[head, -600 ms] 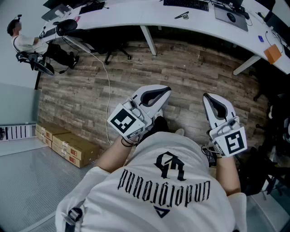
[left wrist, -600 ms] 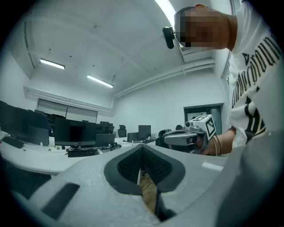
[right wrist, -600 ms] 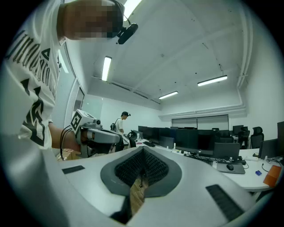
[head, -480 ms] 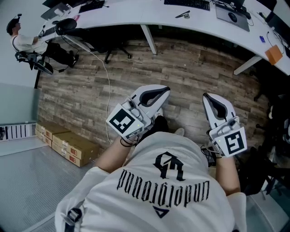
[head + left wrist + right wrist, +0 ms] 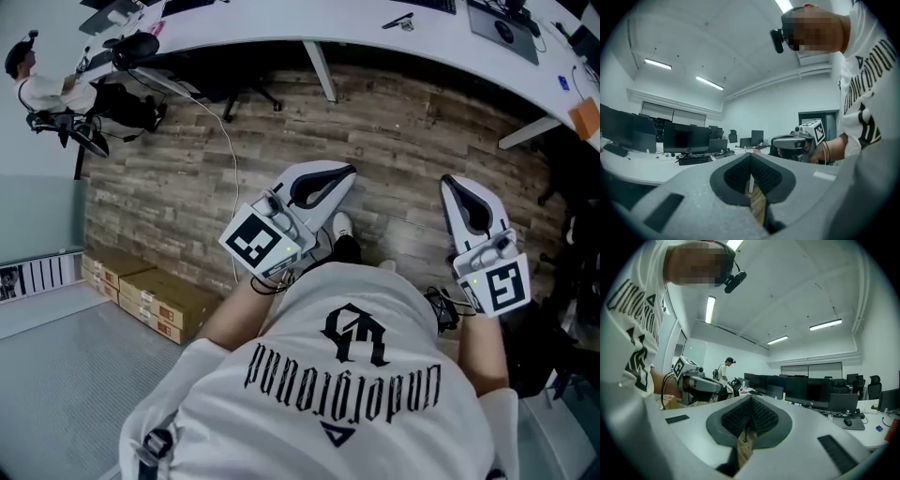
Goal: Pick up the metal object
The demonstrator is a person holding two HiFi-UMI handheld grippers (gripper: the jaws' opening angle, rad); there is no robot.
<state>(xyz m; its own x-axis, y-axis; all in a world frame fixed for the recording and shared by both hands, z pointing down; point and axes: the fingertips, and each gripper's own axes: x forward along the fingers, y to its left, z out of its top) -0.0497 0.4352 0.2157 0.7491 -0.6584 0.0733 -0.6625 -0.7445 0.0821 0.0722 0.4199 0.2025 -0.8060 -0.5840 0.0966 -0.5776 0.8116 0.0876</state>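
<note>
I hold both grippers in front of my chest, above a wooden floor. In the head view, my left gripper (image 5: 339, 172) and my right gripper (image 5: 451, 181) both point toward the desk with their jaws pressed together and nothing between them. The left gripper view shows its dark pads (image 5: 740, 174) meeting, with the other gripper (image 5: 796, 141) beyond. In the right gripper view the pads (image 5: 740, 417) are likewise closed. A small dark, metal-looking object (image 5: 401, 21) lies on the curved white desk (image 5: 281, 30), far from both grippers.
Cardboard boxes (image 5: 155, 302) sit on the floor at the left. Another person (image 5: 42, 89) stands at the far left by an office chair (image 5: 122, 108). A white cable (image 5: 230, 159) runs across the floor. Monitors and a keyboard (image 5: 695, 160) line the desk.
The desk has slid up in the head view and both grippers sit slightly lower and to the right in the picture. Both stay shut and empty.
</note>
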